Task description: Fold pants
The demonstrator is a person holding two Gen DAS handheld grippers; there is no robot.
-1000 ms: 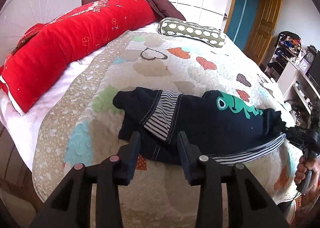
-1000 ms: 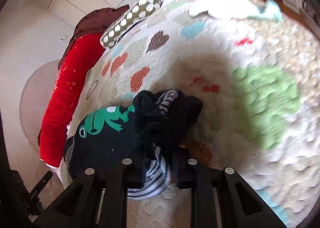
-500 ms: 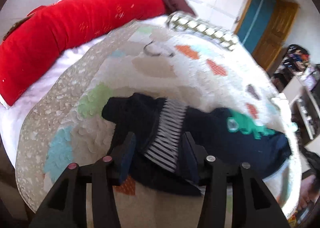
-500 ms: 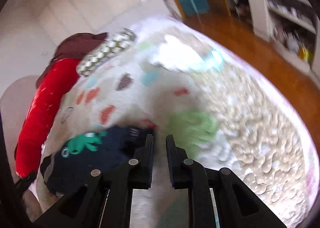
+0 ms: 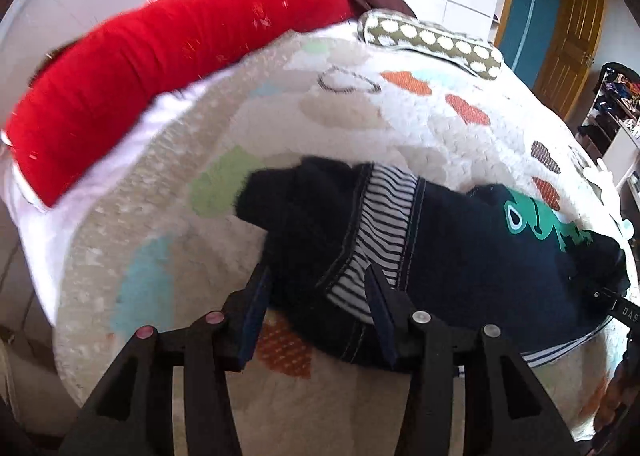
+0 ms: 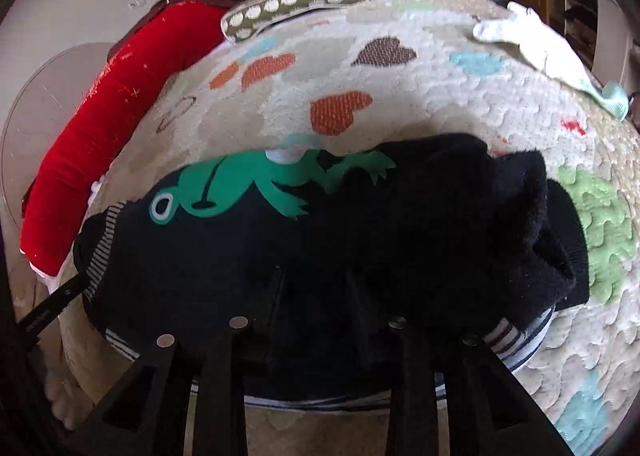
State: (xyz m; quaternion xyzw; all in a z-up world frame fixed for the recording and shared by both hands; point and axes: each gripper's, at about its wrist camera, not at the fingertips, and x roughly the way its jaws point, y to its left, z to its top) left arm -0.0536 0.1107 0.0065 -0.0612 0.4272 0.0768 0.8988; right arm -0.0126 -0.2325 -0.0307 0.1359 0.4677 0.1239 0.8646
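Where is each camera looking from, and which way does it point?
Left wrist camera: rides on the left gripper, tilted down at the striped-lined end of the dark pants on the quilt; its own two fingers straddle the fabric, jaws apart.
Right wrist camera: rides on the right gripper, tilted down over the pants' other end; its dark fingers blend into the cloth, and a bare foot shows lower left.
Both views share the green frog print, red bolster and dotted pillow.

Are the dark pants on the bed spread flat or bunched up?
Bunched up. The pants lie in a rumpled heap on the quilt, cuffs folded over, striped lining showing.
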